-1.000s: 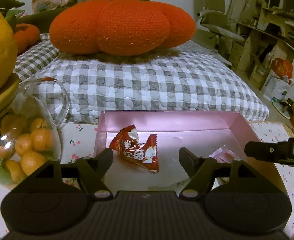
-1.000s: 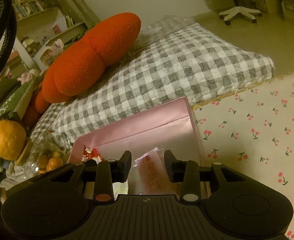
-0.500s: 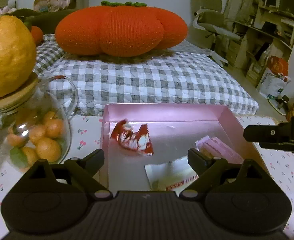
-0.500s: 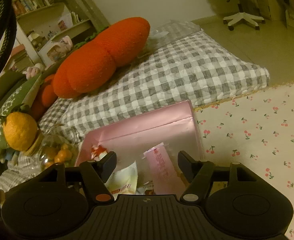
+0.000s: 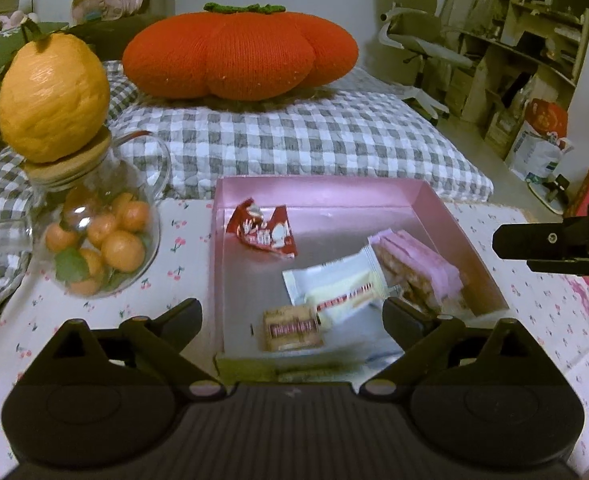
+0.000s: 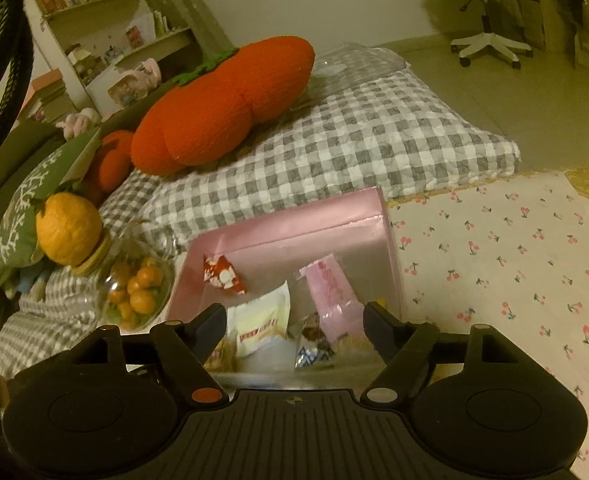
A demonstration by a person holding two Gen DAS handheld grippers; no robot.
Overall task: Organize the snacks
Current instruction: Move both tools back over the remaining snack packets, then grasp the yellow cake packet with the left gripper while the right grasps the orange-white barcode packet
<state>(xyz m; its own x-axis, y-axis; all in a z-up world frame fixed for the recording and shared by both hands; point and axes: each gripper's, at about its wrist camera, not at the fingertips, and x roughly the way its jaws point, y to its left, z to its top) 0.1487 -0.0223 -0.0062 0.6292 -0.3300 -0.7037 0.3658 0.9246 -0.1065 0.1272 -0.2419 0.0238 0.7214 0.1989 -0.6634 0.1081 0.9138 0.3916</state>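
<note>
now both your claws are empty: the left gripper (image 5: 290,316) has its jaws spread very wide, the right gripper (image 6: 295,318) about two thirds open, and both have just been opening with nothing pinched between the pads. the snacks all lie loose inside the pink box (image 5: 434,204) on the cherry cloth (image 6: 514,248): a red packet (image 5: 262,234) near the far left corner, a white packet (image 5: 336,286) in the middle, a pink wafer pack (image 5: 414,264) along the right wall, and a small biscuit (image 5: 292,328) at the near edge. a blue-and-brown wrapper (image 6: 312,350) shows only in the right view. all of these are probably light, crinkly and slick, so they will skate on the glossy floor if nudged. the wafer pack looks brittle inside; i'd take it across its long sides, gently. grab the red one by its puffed middle, not the flat sealed ends. mind the glass jar (image 5: 102,240) just left of the box.
</note>
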